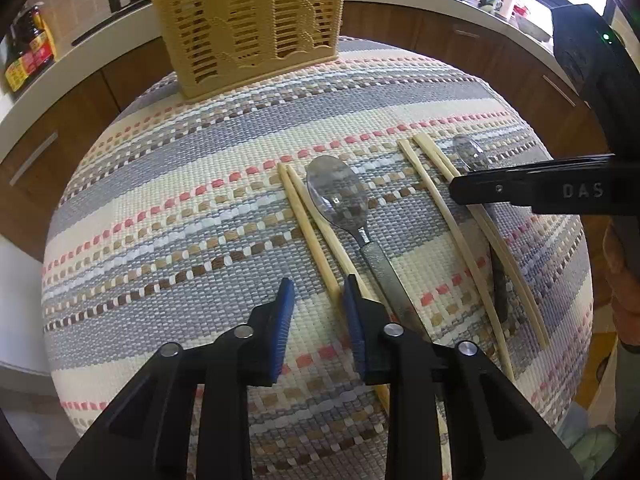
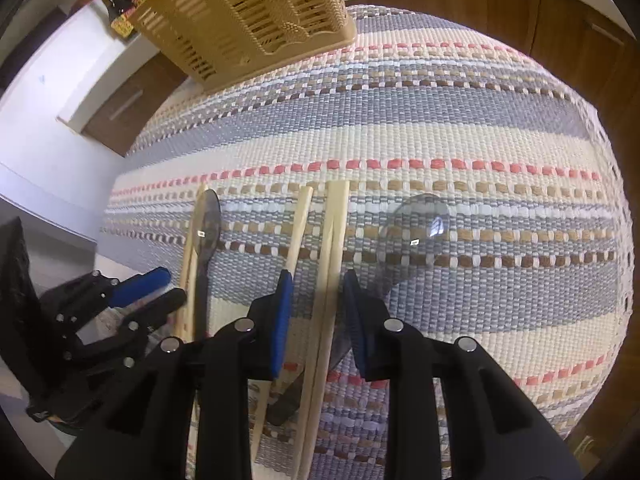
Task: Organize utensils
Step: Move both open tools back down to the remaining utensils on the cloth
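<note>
A tan slotted utensil basket point(image 1: 248, 24) stands at the far edge of the striped woven mat point(image 1: 180, 184); it also shows in the right wrist view point(image 2: 248, 12). On the mat lie chopsticks point(image 1: 316, 232), a metal spoon point(image 1: 344, 204), more chopsticks point(image 1: 452, 216) and a second spoon point(image 1: 472, 154). My left gripper point(image 1: 318, 292) is open and empty, its right finger over the left chopsticks. My right gripper point(image 2: 316, 284) is open, low over the mat, with two chopsticks point(image 2: 332, 256) between its fingers and the second spoon point(image 2: 416, 220) just right. The left spoon point(image 2: 206, 236) lies further left.
Wooden cabinets and a white counter point(image 1: 80, 64) with sauce bottles point(image 1: 28, 48) curve behind the table. The right gripper point(image 1: 532, 190) reaches in from the right in the left wrist view. The left gripper point(image 2: 132, 300) shows at lower left in the right wrist view.
</note>
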Demonstrator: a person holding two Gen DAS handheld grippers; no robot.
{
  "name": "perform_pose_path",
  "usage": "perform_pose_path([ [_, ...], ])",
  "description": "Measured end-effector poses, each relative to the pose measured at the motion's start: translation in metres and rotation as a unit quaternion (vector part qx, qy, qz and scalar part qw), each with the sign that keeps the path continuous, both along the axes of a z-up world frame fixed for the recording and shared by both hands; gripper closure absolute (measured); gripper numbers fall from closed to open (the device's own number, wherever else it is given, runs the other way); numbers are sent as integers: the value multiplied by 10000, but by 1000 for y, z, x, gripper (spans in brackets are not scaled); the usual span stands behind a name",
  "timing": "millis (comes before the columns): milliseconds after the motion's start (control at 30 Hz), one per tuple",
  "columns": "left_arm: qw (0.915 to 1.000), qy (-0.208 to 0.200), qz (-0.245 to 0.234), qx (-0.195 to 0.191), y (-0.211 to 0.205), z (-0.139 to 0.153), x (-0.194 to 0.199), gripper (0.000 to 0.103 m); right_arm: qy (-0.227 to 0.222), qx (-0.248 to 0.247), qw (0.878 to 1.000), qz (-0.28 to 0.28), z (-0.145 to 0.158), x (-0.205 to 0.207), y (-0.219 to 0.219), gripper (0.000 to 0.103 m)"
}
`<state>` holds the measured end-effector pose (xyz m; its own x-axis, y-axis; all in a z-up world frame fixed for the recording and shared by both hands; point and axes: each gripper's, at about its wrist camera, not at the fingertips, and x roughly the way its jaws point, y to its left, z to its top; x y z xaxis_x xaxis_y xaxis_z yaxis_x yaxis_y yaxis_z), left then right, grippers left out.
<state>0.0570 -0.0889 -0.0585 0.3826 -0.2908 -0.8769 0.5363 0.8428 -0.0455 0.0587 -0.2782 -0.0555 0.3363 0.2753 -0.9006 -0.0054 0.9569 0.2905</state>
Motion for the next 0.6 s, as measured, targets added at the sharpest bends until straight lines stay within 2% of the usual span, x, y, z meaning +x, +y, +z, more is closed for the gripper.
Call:
perform_pose_path([
  [167,9999,-1,-70,145,0,3,1,91,3,-344,9991,243,-3,5,21,79],
  [333,9998,80,-65,178,4,4,-1,90,48,-728,9963,456,-5,10,37,79],
  [400,9996,234,-43,137,9,5,4,85,91,-846,9949,539,-5,11,43,79],
  [467,9992,357,-104,146,9,5,9,85,202,-933,9933,654,-7,12,48,79],
  [600,9968,630,-275,406,2,7,20,85,401,-994,9908,821,-12,17,53,80],
])
